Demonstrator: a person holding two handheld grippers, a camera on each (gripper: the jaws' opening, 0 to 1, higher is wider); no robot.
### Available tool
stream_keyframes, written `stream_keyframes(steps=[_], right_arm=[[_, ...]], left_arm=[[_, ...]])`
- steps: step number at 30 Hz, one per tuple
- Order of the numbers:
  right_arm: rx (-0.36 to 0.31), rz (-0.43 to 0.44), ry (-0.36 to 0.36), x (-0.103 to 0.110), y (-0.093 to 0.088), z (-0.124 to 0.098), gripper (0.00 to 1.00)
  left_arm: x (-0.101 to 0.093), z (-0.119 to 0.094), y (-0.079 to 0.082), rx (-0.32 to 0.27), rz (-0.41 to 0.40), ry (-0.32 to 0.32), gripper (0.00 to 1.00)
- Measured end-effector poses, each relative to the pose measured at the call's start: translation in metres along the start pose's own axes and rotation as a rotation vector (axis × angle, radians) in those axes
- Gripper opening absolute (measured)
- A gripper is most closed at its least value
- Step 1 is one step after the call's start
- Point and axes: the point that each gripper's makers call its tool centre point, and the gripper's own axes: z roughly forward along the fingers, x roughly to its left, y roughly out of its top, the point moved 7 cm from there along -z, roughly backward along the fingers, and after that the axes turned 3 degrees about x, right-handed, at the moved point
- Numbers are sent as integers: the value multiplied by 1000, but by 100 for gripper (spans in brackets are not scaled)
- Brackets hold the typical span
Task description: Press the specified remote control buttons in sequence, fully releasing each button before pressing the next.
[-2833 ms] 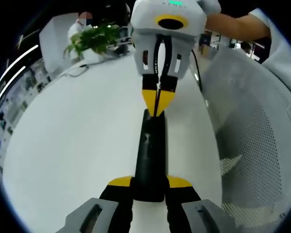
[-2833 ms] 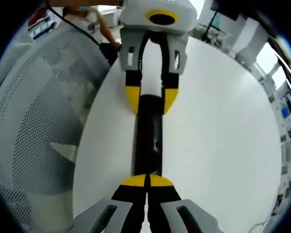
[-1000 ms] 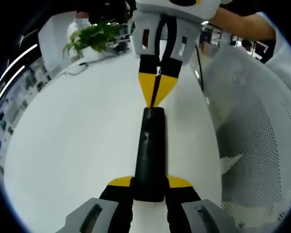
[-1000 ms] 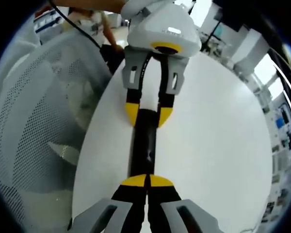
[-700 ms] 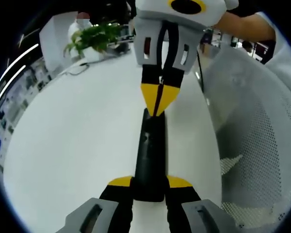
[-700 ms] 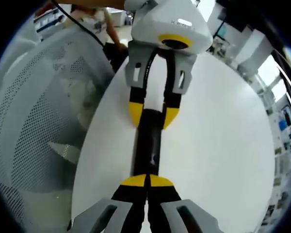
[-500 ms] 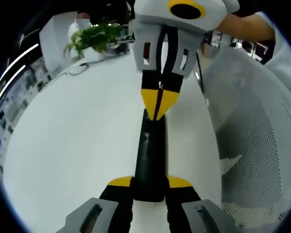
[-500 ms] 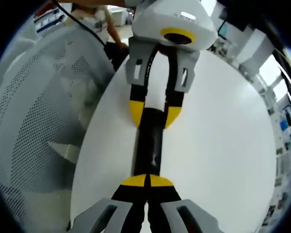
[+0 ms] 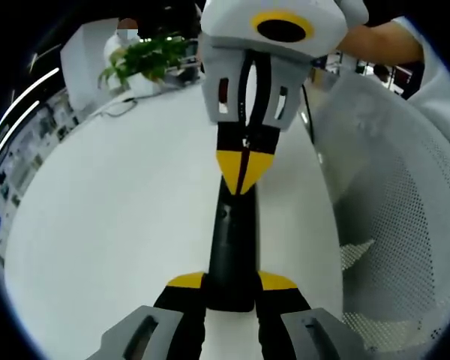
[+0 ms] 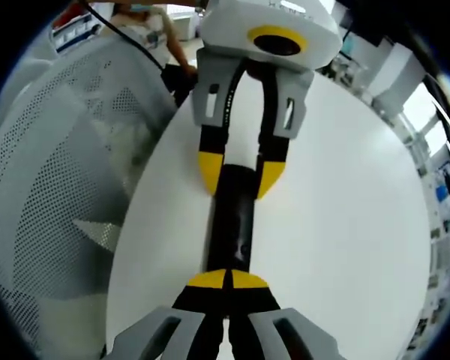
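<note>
A slim black remote [image 9: 232,240] lies lengthwise on the white table [image 9: 120,210]. My left gripper [image 9: 232,283] is shut on its near end, one yellow-tipped jaw on each side. My right gripper [image 9: 241,171] comes in from the top of the left gripper view, shut, its joined yellow tips pointing down onto the far part of the remote's face. In the right gripper view the remote [image 10: 231,225] runs away from my shut right gripper [image 10: 226,280], whose tips sit over its near end. The left gripper [image 10: 240,174] clasps its far end.
A white mesh chair back [image 9: 397,187] stands close along the table's edge, also seen as the mesh chair [image 10: 52,172]. A potted plant [image 9: 146,60] sits at the far end of the table. A person's arm [image 9: 375,41] reaches in behind the right gripper.
A second ago the right gripper's shut tips hung just beyond the remote's far end. They have come down and along the remote toward the left gripper. The left gripper's hold is unchanged.
</note>
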Motion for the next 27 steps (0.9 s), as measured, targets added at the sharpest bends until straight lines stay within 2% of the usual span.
stream_keyframes(steps=[16,27], right_arm=[[35,18,33,-5,2,3,0],[4,42,19,-4,-2,2,0]], left_arm=[[1,0,0,-8,-3,-1,24],[1,0,0,-6,-3,-1,24]])
